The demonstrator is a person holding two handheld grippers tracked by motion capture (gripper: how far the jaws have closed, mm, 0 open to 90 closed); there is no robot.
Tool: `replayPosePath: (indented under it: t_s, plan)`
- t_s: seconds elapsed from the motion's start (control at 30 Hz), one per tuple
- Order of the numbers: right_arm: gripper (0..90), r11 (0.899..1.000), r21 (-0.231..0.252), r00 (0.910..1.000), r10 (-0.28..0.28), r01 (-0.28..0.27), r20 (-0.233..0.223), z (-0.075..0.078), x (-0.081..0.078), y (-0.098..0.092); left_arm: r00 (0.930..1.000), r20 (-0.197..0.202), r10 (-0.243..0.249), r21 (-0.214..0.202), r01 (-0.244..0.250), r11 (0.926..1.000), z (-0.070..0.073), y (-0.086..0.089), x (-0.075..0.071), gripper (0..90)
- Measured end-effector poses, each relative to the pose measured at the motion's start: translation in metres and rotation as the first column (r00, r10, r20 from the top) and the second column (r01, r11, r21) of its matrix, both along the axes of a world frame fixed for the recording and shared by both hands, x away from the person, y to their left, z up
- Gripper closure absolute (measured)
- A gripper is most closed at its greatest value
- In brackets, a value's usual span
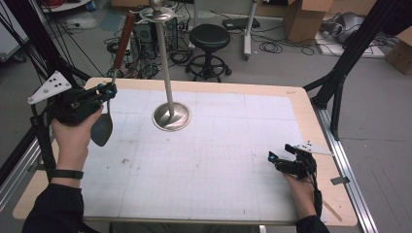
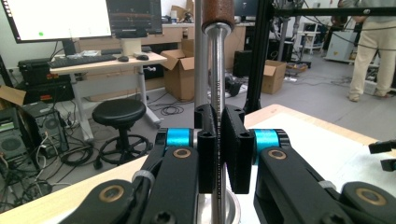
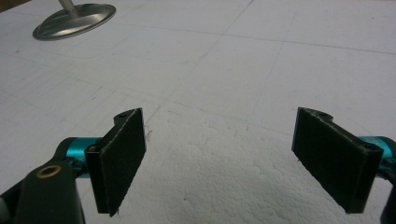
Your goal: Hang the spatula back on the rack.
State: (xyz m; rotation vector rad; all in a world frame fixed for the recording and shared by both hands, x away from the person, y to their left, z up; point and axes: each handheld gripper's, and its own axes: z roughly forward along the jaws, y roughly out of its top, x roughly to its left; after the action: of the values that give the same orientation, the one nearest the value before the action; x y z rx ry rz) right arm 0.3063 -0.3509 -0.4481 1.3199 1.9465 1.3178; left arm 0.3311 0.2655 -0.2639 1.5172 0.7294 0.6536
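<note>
Two risks: the left tongs [image 1: 108, 91], clamped on the brown-handled steel ladle's [image 1: 114, 80] thin shaft, could let it swivel. It might knock the tall steel stand [image 1: 167, 80], while the right tongs [image 1: 278, 158] rest wide open and empty on the bench [image 1: 218, 145].

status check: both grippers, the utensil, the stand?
Left gripper shut on spoon shaft, held upright. Right gripper open, low over mat. Stand upright mid-table, nothing blocking.

The stand [image 1: 166, 63] top and the spoon's wooden handle [image 2: 218, 14] are cropped.
</note>
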Motion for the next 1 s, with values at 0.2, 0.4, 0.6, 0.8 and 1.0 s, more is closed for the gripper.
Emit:
replayPosePath:
  t_s: [0.2,0.4,0.6,0.8,1.0]
  plan:
    - [16.9,1.0,-0.003,1.0,0.001,-0.001,0.0,0.0,0.0,0.0,0.9999,-0.009,0.005,0.013,-0.005,0.9999,-0.001,-0.003,0.007,84.4]
    - [16.8,1.0,-0.003,1.0,0.001,-0.001,0.001,0.0,0.0,0.0,0.9997,-0.026,0.004,0.016,-0.004,0.9999,-0.003,-0.005,0.013,84.4]
    - [16.9,1.0,-0.003,1.0,0.001,-0.001,0.001,0.0,0.0,0.0,0.9996,-0.029,-0.008,0.024,0.008,0.9997,-0.003,-0.009,0.016,84.4]
    - [16.9,1.0,-0.003,1.0,0.003,-0.003,-0.001,0.0,0.0,0.0,0.9997,-0.02,-0.014,0.027,0.015,0.9995,-0.006,-0.017,0.019,84.4]
    - [16.9,1.0,-0.002,1.0,0.004,-0.004,-0.001,0.0,0.0,0.0,0.9999,-0.01,-0.005,0.046,0.005,0.9989,-0.009,-0.026,0.023,84.4]
